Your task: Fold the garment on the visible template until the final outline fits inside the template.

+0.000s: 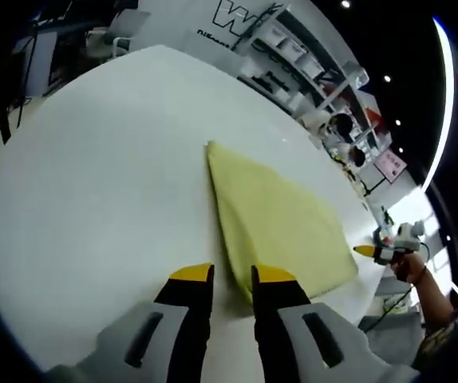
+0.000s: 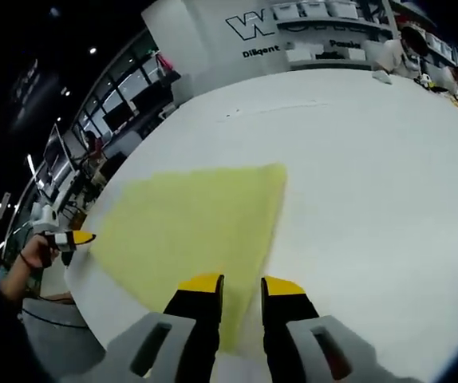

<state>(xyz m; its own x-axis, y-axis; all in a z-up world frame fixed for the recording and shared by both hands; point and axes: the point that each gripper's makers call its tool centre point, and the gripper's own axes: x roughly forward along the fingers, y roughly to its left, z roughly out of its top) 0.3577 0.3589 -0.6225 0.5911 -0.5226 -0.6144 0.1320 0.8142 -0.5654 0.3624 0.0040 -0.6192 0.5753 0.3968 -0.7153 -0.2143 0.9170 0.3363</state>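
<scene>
Wall lettering is cut off, "W" plus something like "DIBgent". Yellow garment [image 1: 281,219] lies folded on your white bench [image 1: 93,191]. Both tools, left [image 1: 233,275] and right [image 2: 233,283], are spread, pinching nothing.

Garment [image 1: 281,219] lies flat on table [image 1: 93,183], reaching toward its near edge. Left gripper [image 1: 233,278] stands over the garment's near corner, jaws straddling its edge. Right gripper [image 2: 241,286] stands over the opposite near edge. Shelving [image 1: 293,48] stands behind the table's far side.

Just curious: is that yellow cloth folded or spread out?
Looks folded: the yellow cloth lies flat on the white table with straight edges meeting at a sharp corner. Layers cannot be told.
</scene>
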